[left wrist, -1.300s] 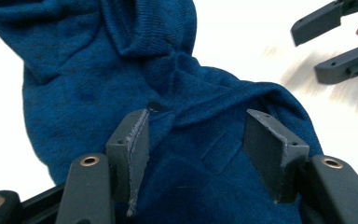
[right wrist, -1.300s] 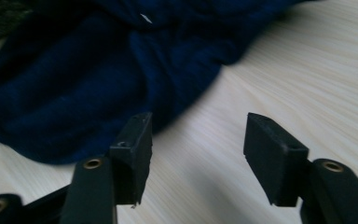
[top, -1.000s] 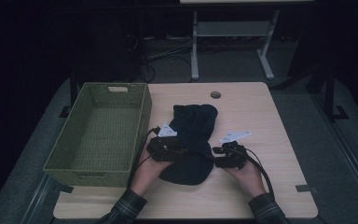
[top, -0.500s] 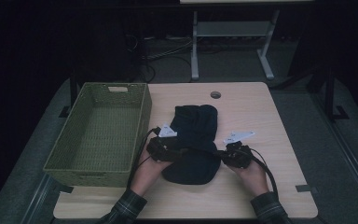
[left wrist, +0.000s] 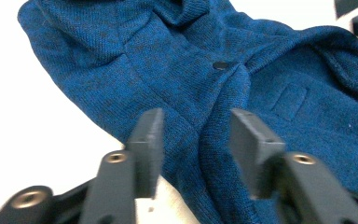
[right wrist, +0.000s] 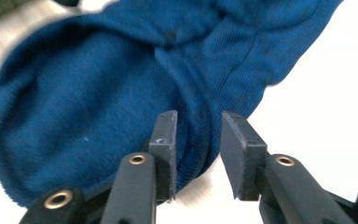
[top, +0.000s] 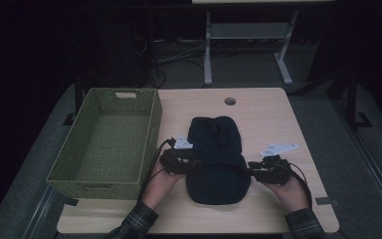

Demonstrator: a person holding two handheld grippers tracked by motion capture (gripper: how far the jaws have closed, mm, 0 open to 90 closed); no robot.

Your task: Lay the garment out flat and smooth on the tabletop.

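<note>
While the person's hands come in from the near edge, the blue knitted garment (top: 215, 157) lies flat in the middle of the wooden surface (top: 278, 124), folded into a long shape that runs from near to far, with its rounded end toward the person. The left claw (top: 195, 163) sits at the garment's left edge; its jaws have just been closing, and in the left gripper view a raised fold of the knit (left wrist: 223, 121) stands between them, though I cannot tell whether the pads press on it. The right claw (top: 248, 168) sits at the garment's right edge; its jaws have just been opening, and they stand apart with the garment's rim (right wrist: 200, 154) between them, not pinched. A green woven basket (top: 149, 134) stands just left of the garment, on the left side of the surface
</note>
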